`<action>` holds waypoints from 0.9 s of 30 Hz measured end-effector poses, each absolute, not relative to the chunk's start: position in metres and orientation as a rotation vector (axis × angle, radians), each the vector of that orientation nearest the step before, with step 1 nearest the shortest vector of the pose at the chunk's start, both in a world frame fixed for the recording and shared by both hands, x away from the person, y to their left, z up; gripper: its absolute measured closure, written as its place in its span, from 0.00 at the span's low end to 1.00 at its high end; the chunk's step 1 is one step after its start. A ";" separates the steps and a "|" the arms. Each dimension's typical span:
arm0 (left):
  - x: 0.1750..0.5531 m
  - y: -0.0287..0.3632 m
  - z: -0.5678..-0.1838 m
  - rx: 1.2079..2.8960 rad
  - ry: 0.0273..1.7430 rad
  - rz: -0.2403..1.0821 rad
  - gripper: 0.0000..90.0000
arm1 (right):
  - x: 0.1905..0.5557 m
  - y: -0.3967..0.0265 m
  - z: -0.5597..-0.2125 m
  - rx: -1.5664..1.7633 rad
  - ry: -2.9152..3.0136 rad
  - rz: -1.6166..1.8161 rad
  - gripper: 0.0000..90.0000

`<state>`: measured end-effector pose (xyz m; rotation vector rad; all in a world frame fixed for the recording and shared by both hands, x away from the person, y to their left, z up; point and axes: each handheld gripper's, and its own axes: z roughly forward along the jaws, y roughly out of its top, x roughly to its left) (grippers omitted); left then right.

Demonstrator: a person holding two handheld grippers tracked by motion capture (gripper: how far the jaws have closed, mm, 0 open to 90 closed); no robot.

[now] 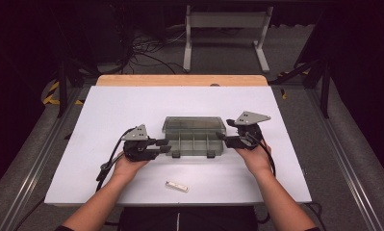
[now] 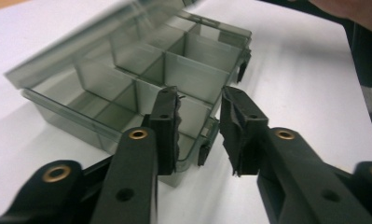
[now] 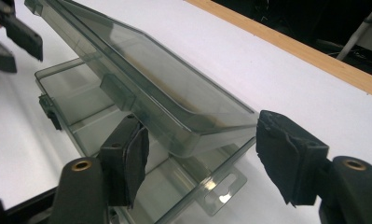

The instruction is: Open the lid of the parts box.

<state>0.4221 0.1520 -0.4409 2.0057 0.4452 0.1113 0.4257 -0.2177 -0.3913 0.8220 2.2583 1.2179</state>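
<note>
A smoky clear plastic compartment box (image 1: 194,142) lies mid-table with its lid (image 1: 193,124) raised partway. My left gripper (image 1: 163,146) stands at the box's left end, my right gripper (image 1: 223,138) at its right end. In the left gripper view the jaws of the left gripper (image 2: 200,133) are apart around a corner wall of the box (image 2: 127,88), with a gap at the right pad. In the right gripper view the right gripper (image 3: 207,156) is spread wide about the corner of the tilted lid (image 3: 165,93), and its pads stand off it. The left gripper (image 3: 6,42) shows beyond the box's far end.
A small white oblong piece (image 1: 176,186) lies on the white table (image 1: 108,110) near the front edge, between my forearms. A wooden strip (image 1: 180,80) borders the far edge. Beyond it, a white frame (image 1: 225,29) and cables sit on the floor.
</note>
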 end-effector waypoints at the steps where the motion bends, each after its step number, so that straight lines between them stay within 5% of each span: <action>1: 0.422 0.151 -0.442 2.015 0.440 0.097 0.71 | 0.428 -0.217 -0.390 0.820 2.259 1.217 0.39; 27: 0.426 0.145 -0.448 2.081 0.411 0.027 0.62 | 0.476 -0.213 -0.356 0.869 2.240 1.286 0.43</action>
